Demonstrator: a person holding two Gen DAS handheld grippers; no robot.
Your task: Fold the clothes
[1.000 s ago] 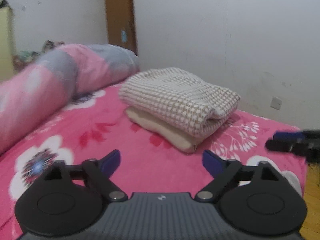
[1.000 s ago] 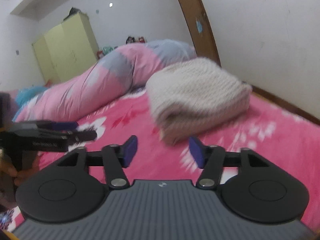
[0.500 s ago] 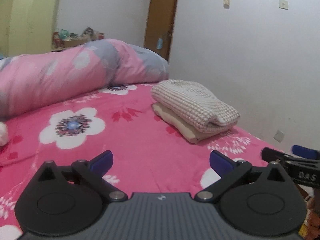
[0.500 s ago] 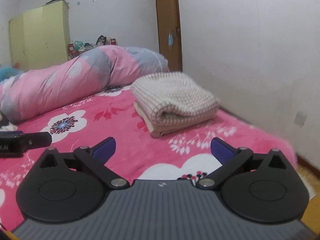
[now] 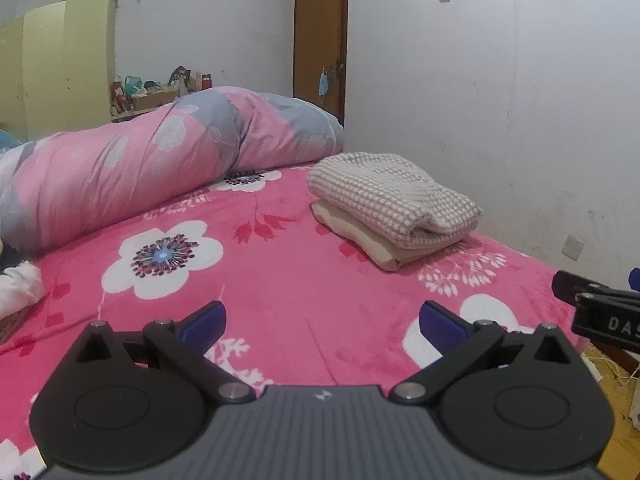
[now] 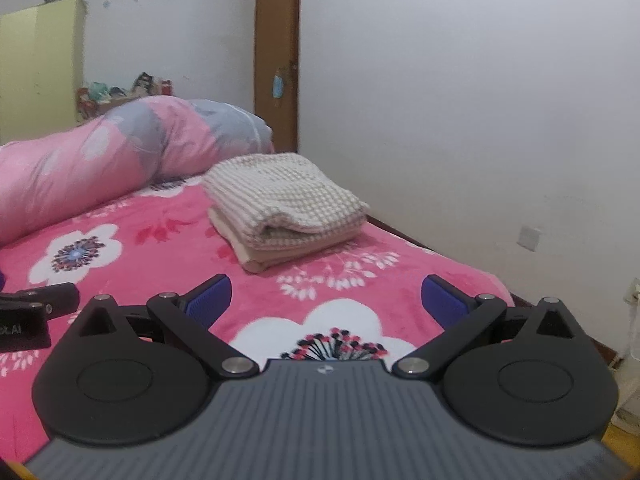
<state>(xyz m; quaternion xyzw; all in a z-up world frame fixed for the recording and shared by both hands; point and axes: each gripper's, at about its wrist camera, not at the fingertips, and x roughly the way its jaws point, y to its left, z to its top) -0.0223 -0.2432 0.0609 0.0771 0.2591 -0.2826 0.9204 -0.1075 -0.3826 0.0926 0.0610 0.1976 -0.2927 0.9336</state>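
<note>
Your left gripper (image 5: 322,322) has its jaws spread wide, with nothing between the blue pads (image 5: 204,326); the jaws have just been opening to this full spread. Your right gripper (image 6: 326,298) matches it: jaws fully apart, empty, having just opened wider. Both units point forward and tilt slightly downward, side by side and apart. Each wrist view catches the other unit's black tip at its edge, the right one at the right edge, the left one at the left edge.
</note>
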